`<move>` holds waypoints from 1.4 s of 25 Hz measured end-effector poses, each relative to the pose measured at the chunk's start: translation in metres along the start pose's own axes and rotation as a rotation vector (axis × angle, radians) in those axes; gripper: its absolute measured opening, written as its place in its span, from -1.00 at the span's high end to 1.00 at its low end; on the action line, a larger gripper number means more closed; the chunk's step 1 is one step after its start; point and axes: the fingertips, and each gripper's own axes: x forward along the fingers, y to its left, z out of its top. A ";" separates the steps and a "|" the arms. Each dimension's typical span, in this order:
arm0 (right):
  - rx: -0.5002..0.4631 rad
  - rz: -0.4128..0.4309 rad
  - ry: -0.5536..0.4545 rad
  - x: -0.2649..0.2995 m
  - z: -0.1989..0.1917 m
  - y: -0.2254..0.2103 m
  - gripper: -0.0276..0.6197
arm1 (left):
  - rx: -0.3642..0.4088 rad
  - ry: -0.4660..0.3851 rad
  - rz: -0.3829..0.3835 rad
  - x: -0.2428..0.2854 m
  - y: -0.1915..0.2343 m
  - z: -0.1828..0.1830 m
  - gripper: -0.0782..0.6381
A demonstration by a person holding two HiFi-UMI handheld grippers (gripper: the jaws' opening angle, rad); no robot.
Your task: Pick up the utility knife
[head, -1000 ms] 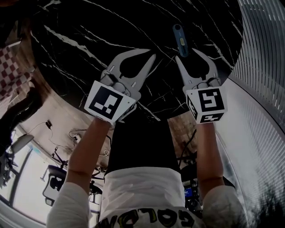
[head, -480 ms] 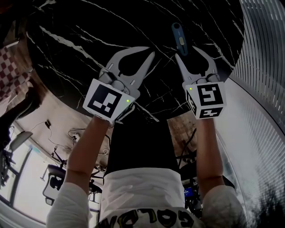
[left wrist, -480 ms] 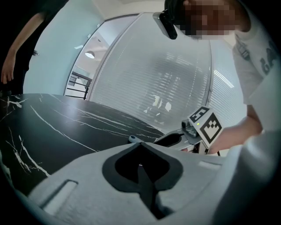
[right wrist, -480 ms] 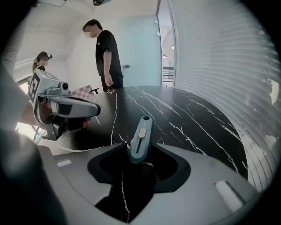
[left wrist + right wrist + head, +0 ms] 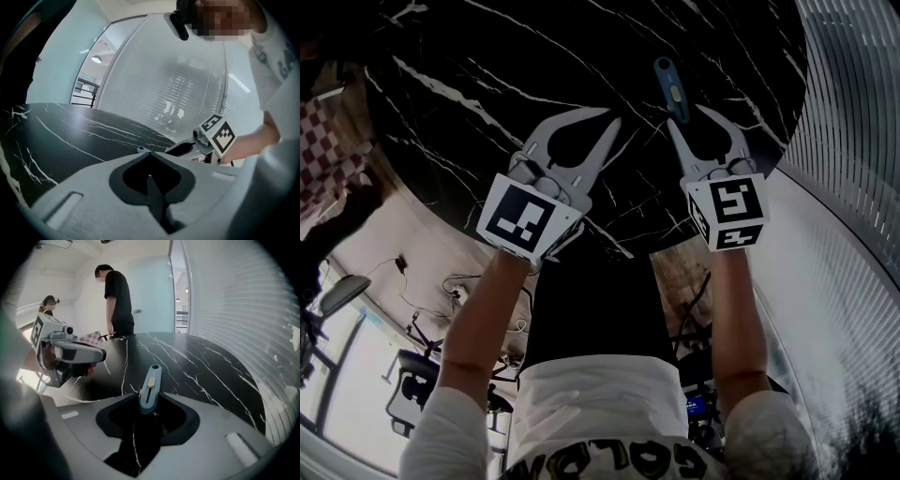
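A blue utility knife (image 5: 670, 89) with a pale slider lies flat on the black marble table (image 5: 487, 84), pointing away from me. In the right gripper view the knife (image 5: 150, 387) has its near end between the fingertips of my right gripper (image 5: 149, 404). The jaws are closing, and the tips flank the handle closely without a clear press. The head view shows the right gripper (image 5: 685, 116) just behind the knife. My left gripper (image 5: 611, 115) hovers to its left with jaws shut and nothing in them. The knife is hidden in the left gripper view.
The table's round edge (image 5: 628, 248) runs just under both hands. A slatted blind wall (image 5: 853, 103) stands close on the right. A person in black (image 5: 117, 301) stands at the far side of the table, near a checkered item (image 5: 319, 150).
The right gripper's jaws have narrowed around the knife's near end. The left gripper has stayed where it was.
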 end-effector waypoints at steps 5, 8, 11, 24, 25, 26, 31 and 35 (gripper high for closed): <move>0.000 0.014 -0.008 -0.009 0.006 0.008 0.51 | 0.022 0.006 0.003 -0.006 -0.006 0.008 0.77; -0.019 0.024 -0.025 -0.015 0.018 0.014 0.51 | 0.041 -0.008 0.007 -0.012 -0.010 0.021 0.78; -0.029 0.035 -0.041 -0.024 0.030 0.021 0.51 | 0.053 -0.007 0.019 -0.020 -0.014 0.034 0.77; -0.056 0.027 -0.154 -0.098 0.105 0.046 0.50 | 0.078 -0.058 0.057 -0.070 -0.050 0.107 0.77; -0.057 0.026 -0.168 -0.104 0.111 0.048 0.50 | 0.077 -0.065 0.062 -0.075 -0.053 0.112 0.77; -0.058 0.026 -0.182 -0.110 0.117 0.050 0.50 | 0.074 -0.072 0.067 -0.080 -0.055 0.117 0.77; -0.055 0.025 -0.238 -0.151 0.143 0.069 0.50 | 0.049 -0.099 0.092 -0.113 -0.074 0.143 0.77; -0.064 0.026 -0.291 -0.182 0.169 0.082 0.50 | 0.045 -0.144 0.108 -0.136 -0.086 0.170 0.77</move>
